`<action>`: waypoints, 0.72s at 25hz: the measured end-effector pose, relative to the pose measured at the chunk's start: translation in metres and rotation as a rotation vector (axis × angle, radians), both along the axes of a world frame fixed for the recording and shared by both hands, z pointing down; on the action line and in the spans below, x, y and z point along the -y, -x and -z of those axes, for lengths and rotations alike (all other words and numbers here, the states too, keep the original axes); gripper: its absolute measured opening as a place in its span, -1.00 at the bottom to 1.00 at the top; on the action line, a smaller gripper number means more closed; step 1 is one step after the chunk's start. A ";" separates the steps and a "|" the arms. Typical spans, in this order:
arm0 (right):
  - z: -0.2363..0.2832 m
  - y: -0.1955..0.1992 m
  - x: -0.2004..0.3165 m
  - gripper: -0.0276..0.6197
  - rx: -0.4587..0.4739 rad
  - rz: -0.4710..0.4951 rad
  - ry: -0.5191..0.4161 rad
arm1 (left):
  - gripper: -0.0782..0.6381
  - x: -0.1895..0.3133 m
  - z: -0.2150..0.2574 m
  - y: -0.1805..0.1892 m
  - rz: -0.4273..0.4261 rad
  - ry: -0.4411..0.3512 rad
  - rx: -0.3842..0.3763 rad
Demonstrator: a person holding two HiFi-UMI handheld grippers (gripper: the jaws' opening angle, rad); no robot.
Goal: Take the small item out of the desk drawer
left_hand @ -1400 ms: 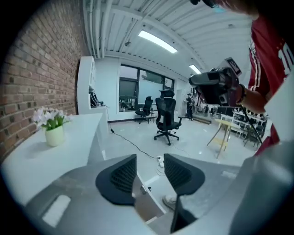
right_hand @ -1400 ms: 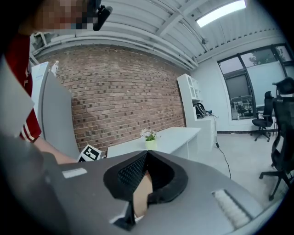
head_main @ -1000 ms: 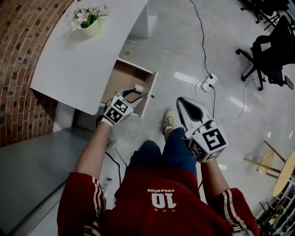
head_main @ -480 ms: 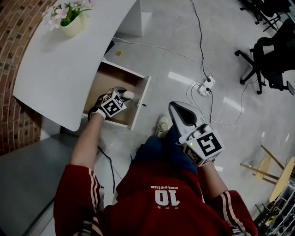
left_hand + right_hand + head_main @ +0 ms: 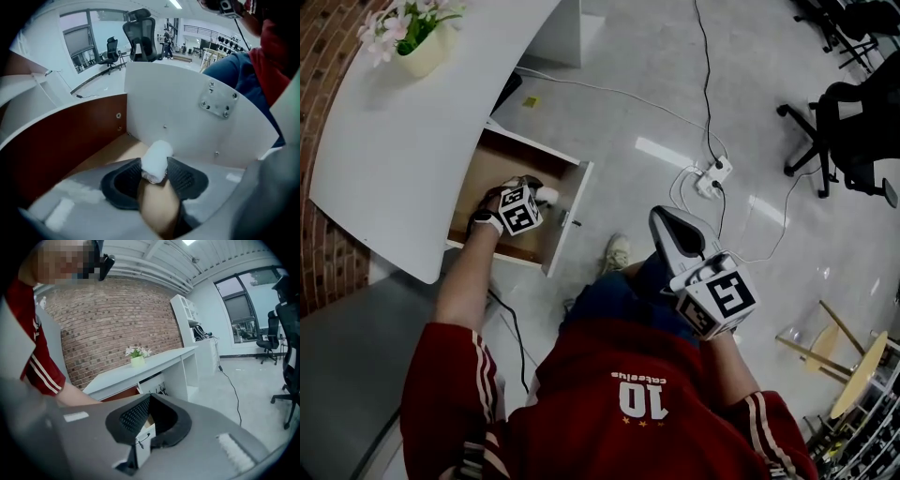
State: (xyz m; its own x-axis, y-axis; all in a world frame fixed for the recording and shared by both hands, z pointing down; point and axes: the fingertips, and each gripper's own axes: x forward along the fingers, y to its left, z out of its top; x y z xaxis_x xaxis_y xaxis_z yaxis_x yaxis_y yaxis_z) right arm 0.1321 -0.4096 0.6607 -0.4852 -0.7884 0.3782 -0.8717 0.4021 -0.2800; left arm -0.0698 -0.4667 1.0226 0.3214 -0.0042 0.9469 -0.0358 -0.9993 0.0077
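Note:
The wooden drawer point(image 5: 569, 212) of the white desk point(image 5: 412, 141) stands pulled out. My left gripper point(image 5: 539, 194) points down into it, shut on a small item point(image 5: 547, 195) with a tan body and a white end. In the left gripper view the item point(image 5: 157, 161) sits between the dark pads point(image 5: 125, 180), just behind the drawer's white front panel point(image 5: 187, 112) and beside its brown side wall point(image 5: 70, 140). My right gripper point(image 5: 667, 220) hangs over the floor to the drawer's right, open and with nothing in it. In the right gripper view it point(image 5: 149, 420) faces the desk point(image 5: 140, 369).
A pot of flowers point(image 5: 417, 52) stands on the desk's far end. A power strip point(image 5: 712, 176) with cables lies on the floor beyond my right gripper. An office chair point(image 5: 853, 122) stands at the right. The person's shoe point(image 5: 614, 253) is beside the drawer front.
My left gripper has gone down from above the drawer's front edge into the drawer, still with the item in its jaws. The right gripper has sunk a little.

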 end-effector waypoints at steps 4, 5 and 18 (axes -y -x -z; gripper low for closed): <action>0.013 -0.011 0.004 -0.91 0.002 -0.004 0.014 | -0.32 -0.001 0.016 -0.001 0.042 0.010 -0.005; 0.019 -0.013 0.004 -0.91 0.005 -0.005 0.016 | -0.32 0.000 0.024 -0.002 0.055 0.007 -0.012; 0.168 -0.015 -0.032 -0.91 -0.007 -0.016 -0.010 | -0.33 -0.006 0.194 -0.029 0.297 -0.059 -0.199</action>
State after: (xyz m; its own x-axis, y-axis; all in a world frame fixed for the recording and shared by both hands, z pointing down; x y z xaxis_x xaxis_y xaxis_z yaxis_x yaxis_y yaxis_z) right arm 0.1471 -0.3771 0.4929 -0.4699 -0.8000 0.3731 -0.8799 0.3910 -0.2699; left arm -0.0406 -0.4612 0.8290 0.4763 -0.1781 0.8610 -0.3283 -0.9445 -0.0138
